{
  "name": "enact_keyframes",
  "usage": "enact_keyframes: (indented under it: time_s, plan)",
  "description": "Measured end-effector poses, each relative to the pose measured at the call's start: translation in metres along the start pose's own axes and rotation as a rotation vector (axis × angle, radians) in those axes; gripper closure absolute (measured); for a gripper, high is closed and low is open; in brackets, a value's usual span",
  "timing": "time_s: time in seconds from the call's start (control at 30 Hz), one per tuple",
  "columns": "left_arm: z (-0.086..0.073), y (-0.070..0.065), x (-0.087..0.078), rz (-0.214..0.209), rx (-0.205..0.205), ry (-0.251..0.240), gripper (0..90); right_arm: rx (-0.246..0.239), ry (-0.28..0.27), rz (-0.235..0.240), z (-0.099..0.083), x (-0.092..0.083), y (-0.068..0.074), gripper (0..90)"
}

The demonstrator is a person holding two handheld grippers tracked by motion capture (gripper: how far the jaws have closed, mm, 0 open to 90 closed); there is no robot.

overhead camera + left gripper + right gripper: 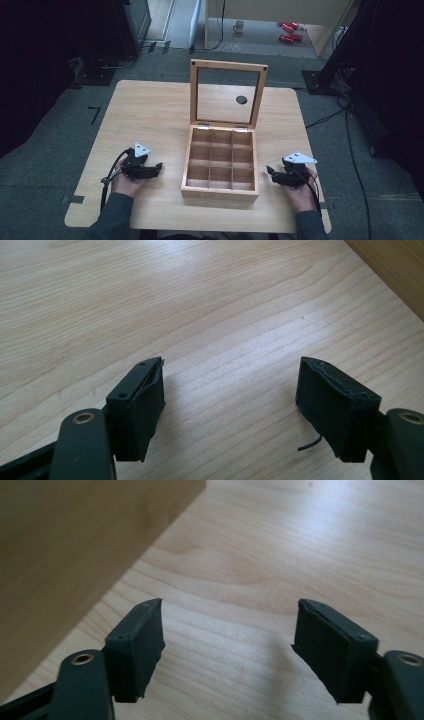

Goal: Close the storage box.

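Observation:
A wooden box (220, 185) with several empty compartments stands at the table's front middle, its glass-paned lid (228, 95) raised upright at the back. My left gripper (159, 167) rests low over the table left of the box, open, with bare wood between its jaws in the left gripper view (230, 385). My right gripper (270, 171) lies right of the box, also open and empty (227, 625). In the right gripper view the box's side wall (75, 555) stands close on the left. Both grippers point toward the box.
The light wooden table (145, 110) has a small dark round mark (241, 99) seen through the lid's pane. Beyond the table's far edge lie grey floor, cables, a cup (239, 26) and red objects (288, 31).

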State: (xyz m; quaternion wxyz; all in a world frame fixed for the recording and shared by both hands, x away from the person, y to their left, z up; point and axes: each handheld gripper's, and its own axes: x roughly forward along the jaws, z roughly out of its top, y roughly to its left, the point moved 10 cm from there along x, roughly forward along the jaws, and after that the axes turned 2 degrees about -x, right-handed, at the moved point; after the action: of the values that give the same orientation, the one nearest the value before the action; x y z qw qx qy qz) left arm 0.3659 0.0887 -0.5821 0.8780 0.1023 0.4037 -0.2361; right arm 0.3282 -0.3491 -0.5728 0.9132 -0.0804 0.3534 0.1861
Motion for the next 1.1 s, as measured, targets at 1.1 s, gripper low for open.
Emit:
enact_keyframes:
  time_s: [1.1]
  plan:
    - [0.070, -0.004, -0.037, -0.131, -0.023, -0.233, 37.6, -0.065, -0.110, -0.003, 0.074, -0.034, 0.000, 33.8]
